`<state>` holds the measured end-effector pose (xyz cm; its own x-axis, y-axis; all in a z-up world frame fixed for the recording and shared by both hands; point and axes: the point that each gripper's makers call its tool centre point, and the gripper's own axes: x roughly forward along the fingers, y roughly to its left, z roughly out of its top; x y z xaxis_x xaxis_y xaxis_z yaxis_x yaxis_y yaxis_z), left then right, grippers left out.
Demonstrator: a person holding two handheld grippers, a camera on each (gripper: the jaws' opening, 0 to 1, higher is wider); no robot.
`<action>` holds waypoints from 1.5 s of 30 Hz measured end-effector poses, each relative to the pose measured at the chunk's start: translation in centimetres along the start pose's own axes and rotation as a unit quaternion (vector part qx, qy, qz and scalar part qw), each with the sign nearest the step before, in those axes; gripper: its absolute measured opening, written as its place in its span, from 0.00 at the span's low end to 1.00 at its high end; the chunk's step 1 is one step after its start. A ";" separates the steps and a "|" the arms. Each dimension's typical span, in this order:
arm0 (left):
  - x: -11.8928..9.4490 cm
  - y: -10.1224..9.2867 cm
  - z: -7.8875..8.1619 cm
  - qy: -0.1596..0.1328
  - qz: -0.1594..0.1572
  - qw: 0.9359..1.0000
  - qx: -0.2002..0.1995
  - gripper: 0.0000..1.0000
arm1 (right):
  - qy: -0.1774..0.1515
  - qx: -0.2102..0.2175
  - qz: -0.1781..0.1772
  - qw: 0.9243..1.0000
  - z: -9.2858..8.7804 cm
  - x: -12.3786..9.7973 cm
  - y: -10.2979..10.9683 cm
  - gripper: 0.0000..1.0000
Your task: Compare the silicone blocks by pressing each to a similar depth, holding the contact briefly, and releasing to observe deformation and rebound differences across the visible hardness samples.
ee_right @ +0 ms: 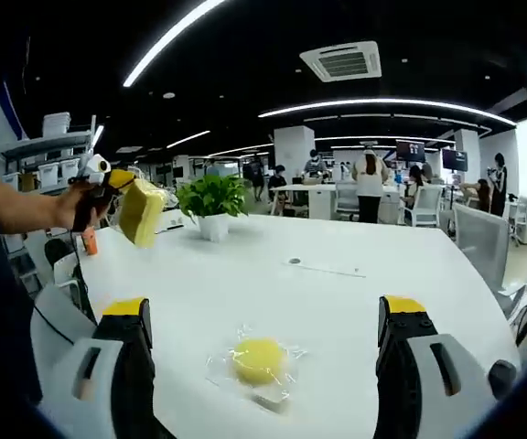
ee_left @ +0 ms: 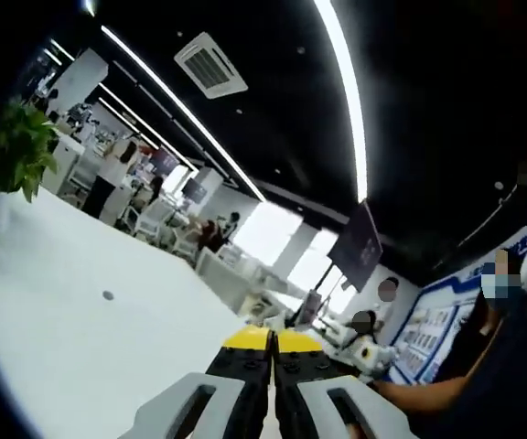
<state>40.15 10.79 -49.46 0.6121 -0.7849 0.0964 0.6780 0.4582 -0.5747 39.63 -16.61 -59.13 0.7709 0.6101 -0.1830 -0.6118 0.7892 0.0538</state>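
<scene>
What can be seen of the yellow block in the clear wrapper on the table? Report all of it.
The yellow block is a rounded, matte, sponge-like or silicone-looking lump, sealed in a crinkled clear plastic wrapper whose edges spread flat around it. It lies on the white table, near the edge closest to the camera, between the open jaws of the right hand-held gripper, apart from both. Nothing presses on it; it shows no dent.

looks like a big open-plan office: long white table (ee_right: 355, 274), rows of desks and chairs (ee_right: 425, 206), ceiling light strips (ee_right: 382, 102), potted plant (ee_right: 212, 197), people (ee_right: 370, 186) standing around.
</scene>
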 end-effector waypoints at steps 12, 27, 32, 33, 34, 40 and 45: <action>-1.0 3.3 -2.5 0.005 0.031 0.999 -0.035 0.00 | 0.026 -0.008 -0.004 1.000 -2.5 -0.5 -0.4 0.96; -0.7 7.1 -5.8 0.018 0.058 0.993 -0.098 0.00 | 0.033 0.026 -0.021 0.999 -4.0 -1.2 -0.6 0.96; -0.7 8.4 -6.6 0.021 0.066 0.990 -0.122 0.00 | 0.039 0.026 -0.024 0.999 -4.8 -1.2 -0.8 0.96; -0.7 8.8 -6.8 0.020 0.068 0.989 -0.128 0.00 | 0.039 0.023 -0.024 0.999 -5.0 -1.3 -0.7 0.96; -0.7 9.0 -6.8 0.018 0.070 0.989 -0.133 0.00 | 0.041 0.024 -0.024 0.999 -5.2 -1.3 -0.7 0.96; -0.9 10.7 -7.7 0.015 0.080 0.983 -0.165 0.00 | 0.049 0.026 -0.029 0.998 -6.5 -1.5 -0.7 0.96; -0.9 12.5 -8.7 0.023 0.093 0.977 -0.189 0.00 | 0.061 0.029 -0.042 0.997 -8.0 -1.7 -1.1 0.96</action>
<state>44.51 13.62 -63.83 0.6854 -0.7249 -0.0699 0.3527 0.4143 -0.8390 37.63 -19.10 -66.77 0.7900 0.5312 -0.3062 -0.5320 0.8421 0.0885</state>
